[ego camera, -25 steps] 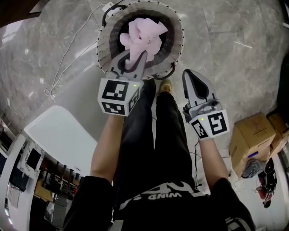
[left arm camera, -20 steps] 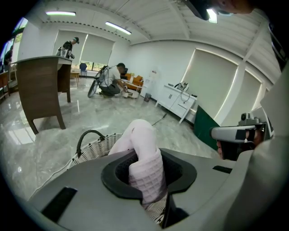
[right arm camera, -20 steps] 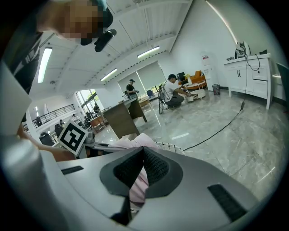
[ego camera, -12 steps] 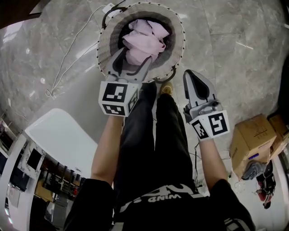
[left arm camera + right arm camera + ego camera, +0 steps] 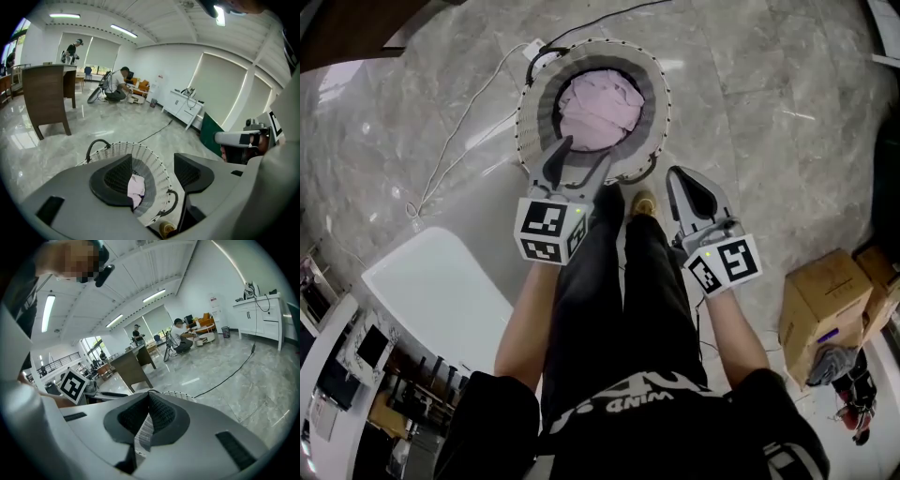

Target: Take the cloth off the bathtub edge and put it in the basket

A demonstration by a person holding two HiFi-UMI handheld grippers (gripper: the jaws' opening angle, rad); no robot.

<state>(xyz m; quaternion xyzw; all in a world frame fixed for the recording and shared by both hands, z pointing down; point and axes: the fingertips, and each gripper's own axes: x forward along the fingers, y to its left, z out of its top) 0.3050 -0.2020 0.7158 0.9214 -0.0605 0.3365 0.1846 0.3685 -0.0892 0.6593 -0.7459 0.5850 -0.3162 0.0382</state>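
Note:
The pink cloth (image 5: 600, 111) lies bunched inside the round white woven basket (image 5: 528, 122) on the marble floor. My left gripper (image 5: 586, 152) hangs over the basket's near rim. Its jaws stand apart and are closing, with nothing between them. In the left gripper view the basket (image 5: 157, 171) and a strip of the cloth (image 5: 136, 187) show through the gap of the left gripper (image 5: 152, 174). My right gripper (image 5: 679, 174) is to the right of the basket, shut and empty. In the right gripper view the right gripper (image 5: 149, 401) has its pads together, and the basket rim (image 5: 180, 394) shows just behind them.
A white cable (image 5: 459, 122) trails over the floor left of the basket. A white smooth surface (image 5: 441, 291) lies at lower left. Cardboard boxes (image 5: 825, 295) stand at the right. The person's black trousers (image 5: 623, 300) and a shoe (image 5: 645, 202) are right below the basket. A wooden desk (image 5: 47, 93) stands further off.
The left gripper was shut on the cloth over the basket, then opened. The cloth dropped and now rests in the basket. Both grippers have drawn back a little.

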